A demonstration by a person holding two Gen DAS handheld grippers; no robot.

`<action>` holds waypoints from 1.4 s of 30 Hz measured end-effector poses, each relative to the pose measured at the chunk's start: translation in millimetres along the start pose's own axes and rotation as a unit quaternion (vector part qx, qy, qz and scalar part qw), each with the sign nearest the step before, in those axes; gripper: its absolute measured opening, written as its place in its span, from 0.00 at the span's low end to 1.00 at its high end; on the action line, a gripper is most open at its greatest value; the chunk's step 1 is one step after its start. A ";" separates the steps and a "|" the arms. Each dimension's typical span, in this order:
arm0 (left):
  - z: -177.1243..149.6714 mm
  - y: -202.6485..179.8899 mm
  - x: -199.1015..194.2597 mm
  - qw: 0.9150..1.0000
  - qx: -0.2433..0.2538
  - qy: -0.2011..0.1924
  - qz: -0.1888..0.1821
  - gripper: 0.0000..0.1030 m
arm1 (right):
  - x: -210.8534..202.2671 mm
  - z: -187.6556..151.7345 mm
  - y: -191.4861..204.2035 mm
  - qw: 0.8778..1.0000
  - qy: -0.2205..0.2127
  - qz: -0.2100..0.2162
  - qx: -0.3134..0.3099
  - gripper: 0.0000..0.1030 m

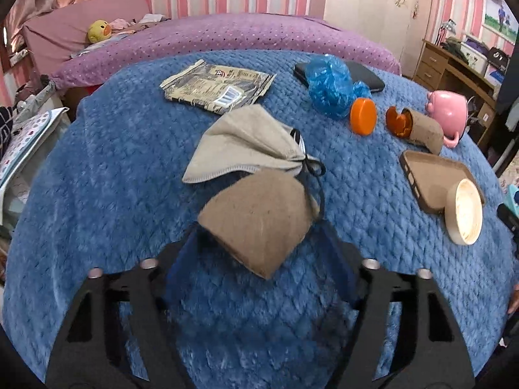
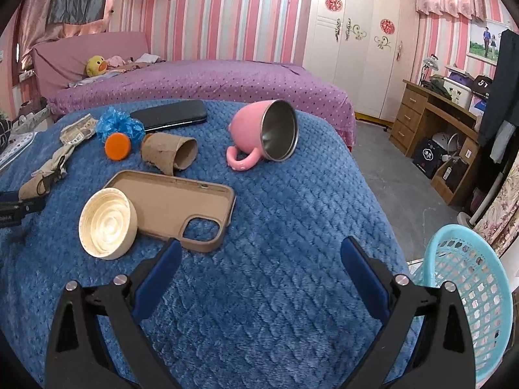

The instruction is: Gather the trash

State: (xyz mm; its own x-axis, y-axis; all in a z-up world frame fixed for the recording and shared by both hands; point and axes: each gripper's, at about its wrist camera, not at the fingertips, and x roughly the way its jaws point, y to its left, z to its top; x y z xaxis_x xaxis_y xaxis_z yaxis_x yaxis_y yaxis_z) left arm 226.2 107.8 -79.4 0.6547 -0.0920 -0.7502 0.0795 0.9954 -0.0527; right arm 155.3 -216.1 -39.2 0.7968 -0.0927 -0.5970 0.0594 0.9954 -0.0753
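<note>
A flattened brown cardboard tube [image 1: 259,223] lies on the blue blanket [image 1: 113,194], and my left gripper [image 1: 259,236] is shut on it, its blue pads against the tube's two side corners. A grey face mask [image 1: 240,142] with a black strap touches the tube's far edge. Farther off lie a torn wrapper [image 1: 217,87], a crumpled blue plastic bag [image 1: 331,84], an orange cap [image 1: 363,116] and a round cardboard tube [image 2: 168,154]. My right gripper [image 2: 259,253] hangs open over bare blanket, holding nothing, just this side of a tan phone case [image 2: 175,204] and a white lid [image 2: 107,223].
A pink mug [image 2: 259,129] lies on its side, and a black phone [image 2: 172,115] rests at the blanket's far edge. A teal plastic basket [image 2: 470,291] stands on the floor off the bed's right edge. A purple bed and a wooden desk [image 2: 431,113] are behind.
</note>
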 end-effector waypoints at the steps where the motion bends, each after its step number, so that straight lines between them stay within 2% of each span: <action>1: 0.2 1.8 0.1 1.000 -0.003 0.000 -0.006 0.56 | 0.6 0.4 1.4 1.000 0.001 0.001 -0.001 0.93; 3: -0.7 2.8 -1.7 1.000 -0.004 -0.002 -0.010 0.41 | 0.6 0.7 3.6 1.000 0.001 0.006 -0.004 0.93; 5: -3.3 1.6 -6.1 1.000 0.006 -0.007 -0.014 0.38 | 0.2 0.6 4.9 1.000 0.000 0.009 -0.007 0.93; 6: -4.5 1.5 -8.1 1.000 0.009 -0.009 -0.014 0.24 | 0.0 0.6 5.1 1.000 0.000 0.012 -0.007 0.93; 8: -8.9 -0.6 -12.4 1.000 0.018 -0.009 -0.018 0.07 | -0.4 -0.2 4.9 1.000 -0.001 0.017 -0.004 0.93; 13: -15.1 -1.1 -15.9 1.000 0.012 -0.007 0.001 0.08 | -1.0 -1.8 1.7 0.999 0.003 0.037 0.014 0.93; 14: -15.6 -1.3 -16.4 1.000 0.011 -0.007 0.002 0.12 | -0.5 -1.6 2.2 0.999 0.004 0.040 0.016 0.93; 16: -15.8 -3.0 -16.7 1.000 0.009 -0.009 0.014 0.36 | -1.4 -2.9 0.1 0.999 0.004 0.043 0.020 0.93; 17: -16.3 -4.4 -17.3 1.000 0.010 -0.011 0.026 0.58 | -1.5 -3.0 -0.3 0.999 0.004 0.044 0.021 0.93; 18: -16.3 -5.9 -18.0 0.999 0.013 -0.015 0.035 0.73 | -1.4 -3.0 -1.3 0.999 0.004 0.045 0.024 0.93; 19: -16.2 -8.5 -19.2 0.999 0.019 -0.018 0.037 0.76 | -1.3 -3.0 -2.1 0.999 0.005 0.046 0.026 0.93; 23: -14.5 -13.6 -21.2 0.999 0.021 -0.022 0.012 0.83 | 1.1 -1.9 -4.8 0.998 0.007 0.048 0.034 0.93; 34: -6.9 -41.4 -10.3 0.999 0.004 -0.010 -0.033 0.84 | 5.1 2.0 -12.5 0.999 0.006 0.033 0.041 0.93; 42: 7.1 -55.0 -11.0 0.993 -0.066 -0.024 -0.096 0.84 | 6.8 0.1 -21.6 0.998 0.010 0.026 0.048 0.93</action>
State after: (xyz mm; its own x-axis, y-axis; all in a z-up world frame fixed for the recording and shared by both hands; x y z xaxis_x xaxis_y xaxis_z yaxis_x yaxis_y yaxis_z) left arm 220.0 53.8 -63.5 0.6723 -0.2786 -0.6859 0.1096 0.9537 -0.2799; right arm 159.5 -238.1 -41.6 0.7886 -0.0409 -0.6136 0.0772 0.9965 0.0327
